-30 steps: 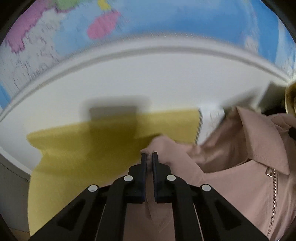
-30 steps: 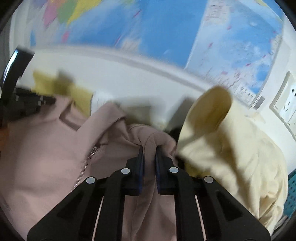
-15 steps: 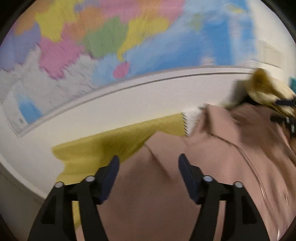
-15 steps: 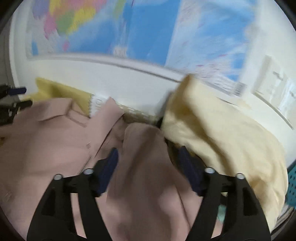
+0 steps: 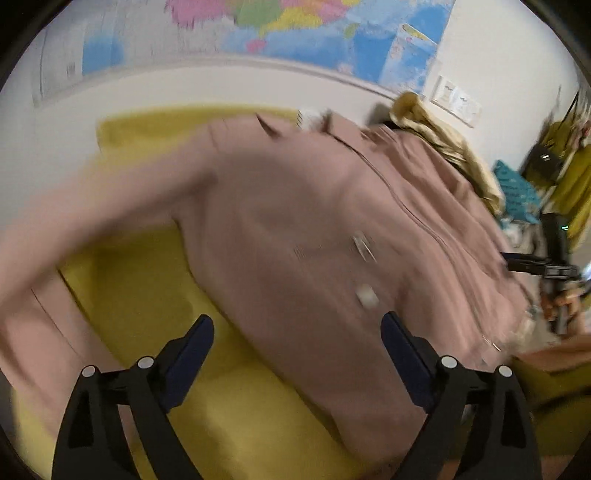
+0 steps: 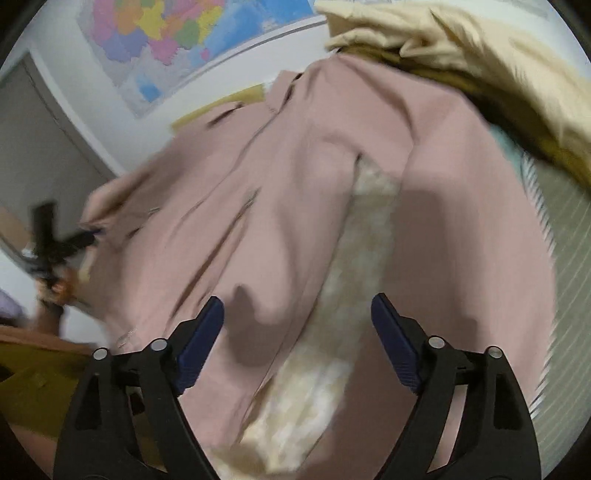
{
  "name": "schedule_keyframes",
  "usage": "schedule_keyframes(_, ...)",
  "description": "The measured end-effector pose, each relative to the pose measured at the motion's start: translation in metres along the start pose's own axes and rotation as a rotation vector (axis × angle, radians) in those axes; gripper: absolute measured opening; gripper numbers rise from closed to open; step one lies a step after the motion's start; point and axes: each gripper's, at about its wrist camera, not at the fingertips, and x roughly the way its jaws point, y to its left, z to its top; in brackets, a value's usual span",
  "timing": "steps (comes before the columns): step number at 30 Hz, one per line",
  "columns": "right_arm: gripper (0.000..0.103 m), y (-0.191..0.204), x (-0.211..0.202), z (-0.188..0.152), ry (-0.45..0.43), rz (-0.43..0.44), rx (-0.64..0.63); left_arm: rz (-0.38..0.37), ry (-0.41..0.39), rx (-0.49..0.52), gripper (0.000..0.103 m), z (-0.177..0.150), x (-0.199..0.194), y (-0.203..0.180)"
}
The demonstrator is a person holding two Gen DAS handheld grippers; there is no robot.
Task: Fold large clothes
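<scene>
A large dusty-pink zip jacket (image 5: 314, 229) lies spread on a yellow cloth (image 5: 155, 314), its collar toward the wall and one sleeve (image 5: 74, 236) stretched to the left. My left gripper (image 5: 297, 343) hovers above its lower part, jaws still opening, nothing between the pads. In the right wrist view the same jacket (image 6: 288, 192) fills the middle, with a cream patterned cloth (image 6: 354, 288) showing between its body and a sleeve. My right gripper (image 6: 297, 328) hangs over it, jaws still opening, holding nothing. Each view shows the other gripper at the jacket's far edge.
A pale yellow garment (image 6: 461, 48) is heaped at the jacket's far right side by the wall. A coloured map (image 5: 303, 26) hangs on the wall behind. A teal basket (image 5: 517, 188) and hanging clothes (image 5: 572, 162) stand at the right. A person's hand (image 5: 561, 302) grips the right tool.
Both grippers let go of the pink fabric they pinched and opened wide. Both pulled back from the collar end toward the jacket's lower part, so more of the jacket shows.
</scene>
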Motion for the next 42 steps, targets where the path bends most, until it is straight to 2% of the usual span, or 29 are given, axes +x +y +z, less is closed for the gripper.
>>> schedule_keyframes(3,0.086,0.009,0.002,-0.019,0.023,0.028,-0.003,-0.103,0.072,-0.049,0.093,-0.025,0.012,-0.005)
schedule_keyframes(4,0.089,0.012,0.006,-0.021,0.024,0.037,-0.007,-0.118,0.086,-0.062,0.095,-0.031,0.018,-0.008)
schedule_keyframes(5,0.090,0.016,0.007,-0.023,0.002,0.033,-0.019,-0.094,0.052,-0.039,0.096,-0.035,0.017,-0.017)
schedule_keyframes(6,0.085,0.019,0.009,-0.024,-0.006,0.026,-0.030,-0.111,0.056,-0.027,0.096,-0.035,0.019,-0.021)
schedule_keyframes(7,0.053,0.022,0.011,-0.023,-0.013,0.021,-0.033,-0.119,0.053,-0.019,0.095,-0.036,0.021,-0.028)
schedule_keyframes(8,0.029,0.023,0.014,-0.021,-0.004,0.056,-0.018,-0.116,0.038,-0.014,0.090,-0.036,0.023,-0.035)
schedule_keyframes(9,0.005,0.020,0.018,-0.020,0.010,0.133,0.027,-0.106,0.034,-0.014,0.058,-0.037,0.025,-0.039)
schedule_keyframes(10,0.005,0.019,0.020,-0.020,0.011,0.160,0.057,-0.076,0.042,-0.025,0.021,-0.035,0.029,-0.042)
schedule_keyframes(12,0.004,0.023,0.014,-0.018,-0.016,0.188,0.066,-0.071,0.070,-0.100,0.006,-0.027,0.031,-0.036)
schedule_keyframes(13,0.004,0.026,0.005,-0.017,-0.044,0.223,0.082,-0.093,0.057,-0.132,0.005,-0.025,0.024,-0.033)
schedule_keyframes(18,0.004,0.051,-0.055,-0.016,-0.188,0.295,0.065,-0.115,-0.018,-0.158,0.005,-0.013,-0.039,-0.028)
schedule_keyframes(20,0.004,0.064,-0.072,-0.017,-0.207,0.304,0.038,-0.091,-0.032,-0.134,0.005,-0.009,-0.063,-0.033)
schedule_keyframes(23,0.004,0.070,-0.075,-0.019,-0.191,0.291,-0.002,-0.039,0.008,-0.095,0.010,-0.010,-0.066,-0.038)
schedule_keyframes(25,0.004,0.059,-0.058,-0.020,-0.130,0.242,0.025,0.065,0.103,-0.087,0.018,-0.014,-0.043,-0.030)
schedule_keyframes(26,0.005,0.053,-0.040,-0.022,-0.076,0.174,0.036,0.070,0.131,-0.094,0.018,-0.015,-0.035,-0.024)
schedule_keyframes(27,0.009,0.046,-0.030,-0.025,-0.039,0.133,0.049,0.066,0.160,-0.114,0.022,-0.019,-0.023,-0.015)
schedule_keyframes(29,0.027,0.034,-0.013,-0.029,0.014,0.026,0.081,0.076,0.157,-0.143,0.031,-0.022,-0.014,-0.009)
schedule_keyframes(30,0.049,0.028,-0.010,-0.030,0.018,-0.024,0.102,0.074,0.144,-0.133,0.033,-0.022,-0.014,-0.010)
schedule_keyframes(32,0.053,0.026,-0.014,-0.027,0.001,-0.064,0.092,0.125,0.115,-0.073,0.044,-0.018,-0.016,-0.020)
schedule_keyframes(33,0.060,0.030,-0.020,-0.022,-0.028,-0.101,0.066,0.136,0.106,-0.048,0.061,-0.016,-0.015,-0.023)
schedule_keyframes(34,0.067,0.037,-0.025,-0.015,-0.057,-0.126,0.026,0.139,0.090,-0.003,0.073,-0.012,-0.016,-0.030)
schedule_keyframes(35,0.069,0.042,-0.026,-0.010,-0.076,-0.135,-0.004,0.147,0.078,0.034,0.078,-0.011,-0.015,-0.036)
schedule_keyframes(36,0.070,0.051,-0.027,-0.002,-0.101,-0.134,-0.049,0.158,0.073,0.089,0.087,-0.008,-0.011,-0.041)
schedule_keyframes(37,0.070,0.058,-0.026,0.002,-0.109,-0.130,-0.078,0.155,0.086,0.118,0.089,-0.009,-0.004,-0.042)
schedule_keyframes(39,0.069,0.083,-0.013,0.013,-0.097,-0.106,-0.167,0.152,0.146,0.101,0.084,-0.006,0.019,-0.041)
schedule_keyframes(41,0.069,0.108,-0.001,0.014,-0.068,-0.041,-0.269,0.062,0.168,0.055,0.057,-0.004,0.029,-0.034)
schedule_keyframes(42,0.070,0.127,0.005,0.011,-0.047,-0.017,-0.350,0.053,0.165,0.041,0.051,-0.003,0.030,-0.032)
